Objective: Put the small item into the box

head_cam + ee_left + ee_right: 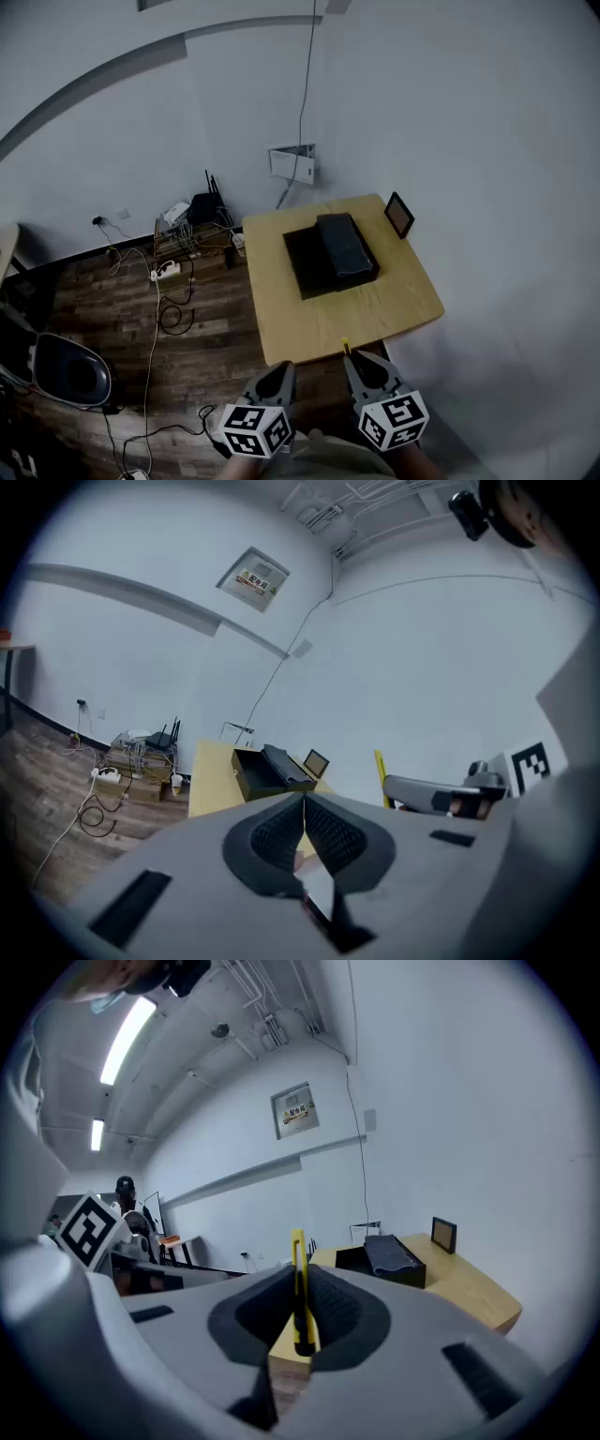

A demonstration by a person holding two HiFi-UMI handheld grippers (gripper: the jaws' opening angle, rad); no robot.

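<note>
Pale walls and a wood-plank floor are filling most of the head view, with a light wooden table sitting in the corner. A black box is sitting open around the middle of that table, and a dark grey cover is lying across its right half. A small dark frame is standing at the table's far right corner. Over on the left, a mess of cables is sprawling across the floor by the wall.

Both grippers are hanging side by side at the near edge of the table. The right hand-held gripper is clamping a thin yellow item between its pads, and the item is standing upright and poking out past the jaw tips. So the small item is sitting on the near side, well apart from the box and not in it yet. The left hand-held gripper is showing its jaws pressed together with nothing between them.
</note>
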